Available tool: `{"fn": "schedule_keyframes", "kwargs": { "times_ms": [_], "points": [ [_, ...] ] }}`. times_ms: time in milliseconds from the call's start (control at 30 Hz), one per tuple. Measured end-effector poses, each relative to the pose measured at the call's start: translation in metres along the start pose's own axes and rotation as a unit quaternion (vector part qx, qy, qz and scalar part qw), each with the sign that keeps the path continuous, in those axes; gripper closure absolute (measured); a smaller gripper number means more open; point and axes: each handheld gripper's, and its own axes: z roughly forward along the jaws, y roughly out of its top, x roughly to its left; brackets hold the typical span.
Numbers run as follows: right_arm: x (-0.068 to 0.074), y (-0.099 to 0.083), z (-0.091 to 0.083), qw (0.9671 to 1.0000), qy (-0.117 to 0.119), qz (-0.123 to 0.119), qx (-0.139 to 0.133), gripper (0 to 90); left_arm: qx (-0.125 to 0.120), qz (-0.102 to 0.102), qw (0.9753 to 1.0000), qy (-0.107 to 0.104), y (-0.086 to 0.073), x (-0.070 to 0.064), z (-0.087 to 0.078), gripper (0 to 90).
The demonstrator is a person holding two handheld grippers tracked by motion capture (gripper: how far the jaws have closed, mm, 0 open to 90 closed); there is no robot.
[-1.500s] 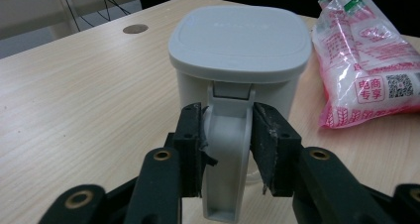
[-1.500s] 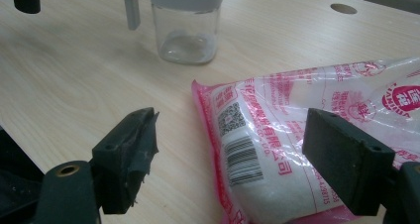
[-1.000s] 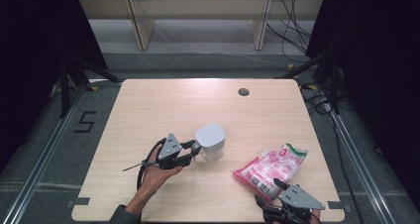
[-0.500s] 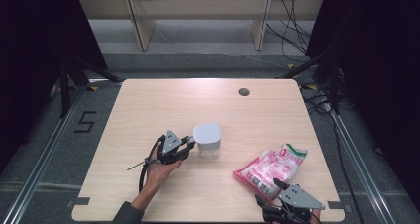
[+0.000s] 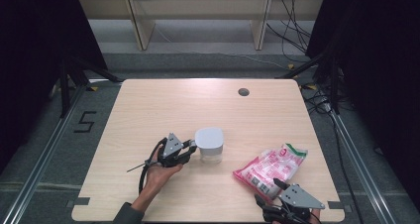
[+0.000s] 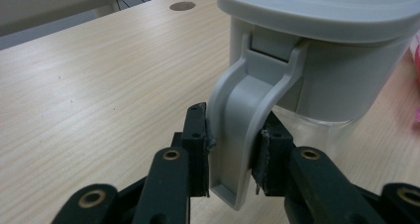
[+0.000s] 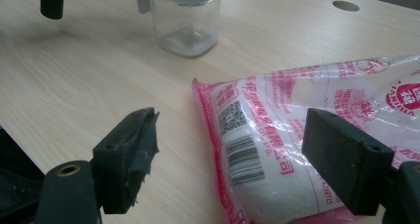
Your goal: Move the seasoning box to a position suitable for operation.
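Note:
A clear jar with a grey lid (image 5: 209, 143) stands near the middle of the table. My left gripper (image 5: 190, 149) is shut on the grey latch handle (image 6: 237, 130) at the jar's (image 6: 317, 50) side, a jaw pressing each face of it. A pink-and-white plastic bag of white grains (image 5: 271, 167) lies flat at the front right. My right gripper (image 5: 270, 192) hovers at the bag's (image 7: 317, 135) near end, open wide, with nothing between its jaws. The jar's clear base (image 7: 185, 21) shows beyond it.
The light wooden table (image 5: 163, 105) has a round cable hole (image 5: 243, 91) at the back right. Its front edge runs just under my right gripper. Cables lie on the floor beyond the table's right side.
The jar and my left gripper have shifted slightly left and toward the front together. The right gripper and the bag have stayed put.

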Motion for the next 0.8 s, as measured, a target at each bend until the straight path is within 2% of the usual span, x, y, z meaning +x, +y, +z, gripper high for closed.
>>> {"fn": "schedule_keyframes", "kwargs": {
  "times_ms": [67,200,267,367,400,767,800],
  "points": [
    [0.0007,-0.0002,-0.0002,1.0,-0.006,0.005,-0.002,22.3,0.0,0.002,1.0,0.0,0.0,0.0004,0.0,70.5],
    [0.0005,0.0001,0.0004,1.0,0.003,0.005,0.0,22.3,-0.003,-0.006,1.0,-0.002,0.0003,-0.0027,0.0016,70.4],
    [0.0002,0.0002,0.0007,1.0,0.003,0.003,0.0,22.3,0.003,0.0,1.0,0.0,0.0015,-0.0035,0.0015,70.3],
    [-0.0007,-0.0005,0.0021,1.0,0.004,0.004,0.002,22.3,0.005,-0.005,1.0,-0.006,0.0032,-0.0068,0.0035,70.3],
    [0.0005,-0.0001,0.0015,1.0,-0.003,0.008,0.001,22.3,0.007,-0.005,0.9999,-0.01,0.0034,-0.007,0.0036,70.1],
    [0.0006,0.0003,0.0016,1.0,-0.002,0.007,0.0,22.3,0.007,-0.011,0.9998,-0.013,0.004,-0.0087,0.0053,69.3],
    [0.0007,0.0003,0.0026,0.9999,0.007,0.01,-0.004,22.3,0.007,-0.011,0.9998,-0.013,0.004,-0.0087,0.0053,69.1]
  ]
}}
